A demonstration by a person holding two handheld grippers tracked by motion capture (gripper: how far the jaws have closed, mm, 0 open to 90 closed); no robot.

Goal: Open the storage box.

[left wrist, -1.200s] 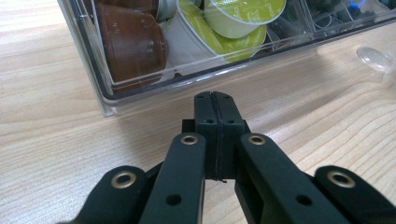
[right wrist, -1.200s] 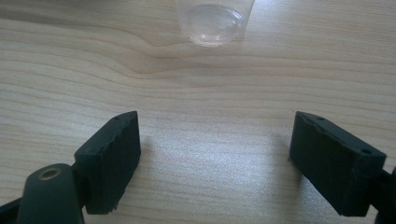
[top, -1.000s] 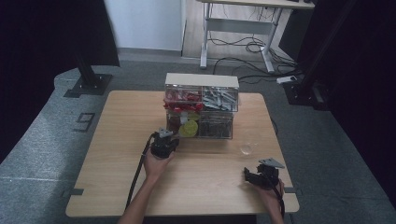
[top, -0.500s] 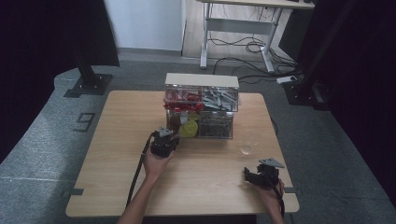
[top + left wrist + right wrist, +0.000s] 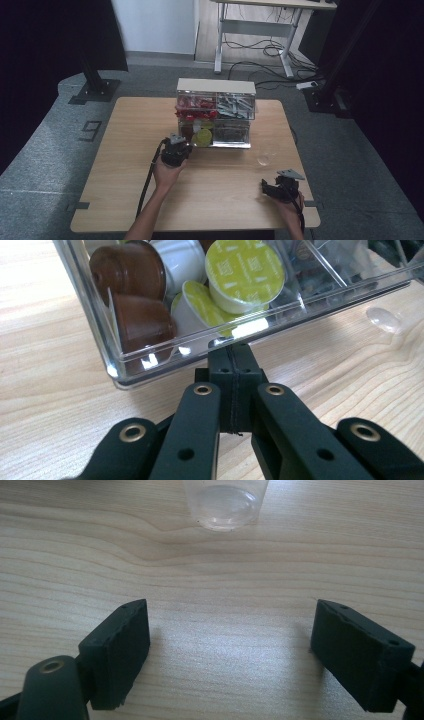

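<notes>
The left hand-held gripper [image 5: 234,354], jaws together, meets the clear drawer [image 5: 165,360] full of capsules [image 5: 245,272]. The right hand-held gripper [image 5: 230,645] rests apart, facing a clear cup [image 5: 226,505] on the surface [image 5: 210,580].

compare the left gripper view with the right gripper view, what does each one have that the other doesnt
Left gripper view: a clear drawer of brown capsules and green-lidded capsules, with the left gripper shut, its tips at the drawer's front edge. Right gripper view: the right gripper wide open, nothing between its jaws, a clear cup beyond. Both: the wooden table.
</notes>
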